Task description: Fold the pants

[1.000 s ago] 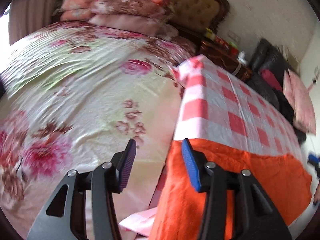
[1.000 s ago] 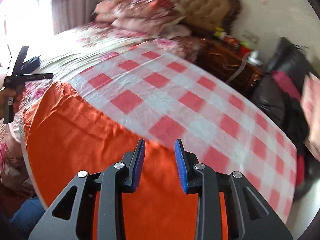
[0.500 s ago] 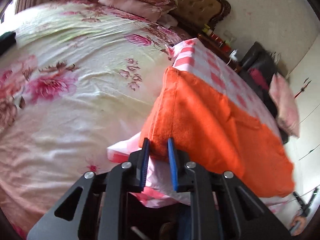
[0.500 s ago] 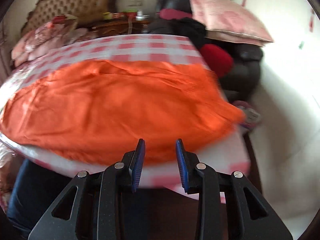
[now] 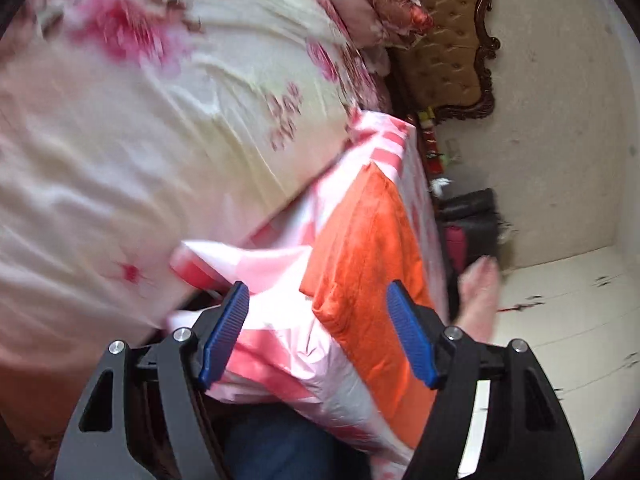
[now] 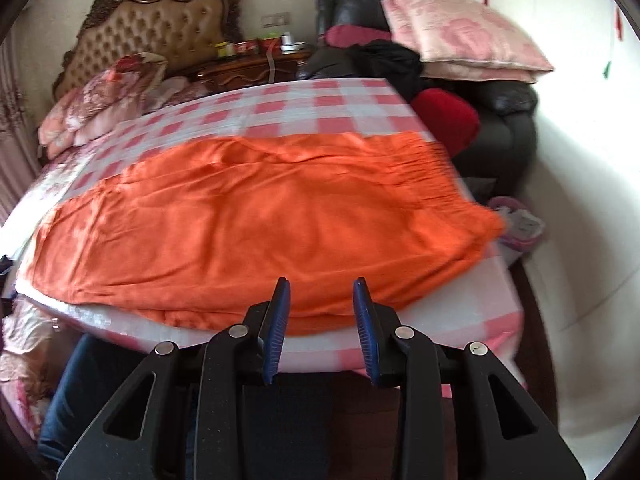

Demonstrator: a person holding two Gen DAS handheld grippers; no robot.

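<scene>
left wrist: close at pants (image 5: 360, 280) corner | right wrist: across pants, toward headboard (image 6: 152, 36)

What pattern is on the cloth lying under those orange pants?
Pink-and-white checks. The checked cloth under the orange pants shows best in the right wrist view.

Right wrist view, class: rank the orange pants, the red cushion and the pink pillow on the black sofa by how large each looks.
1. Orange pants, by far the largest.
2. Pink pillow.
3. Red cushion, partly hidden behind the table edge, so its full size is unsure.
</scene>
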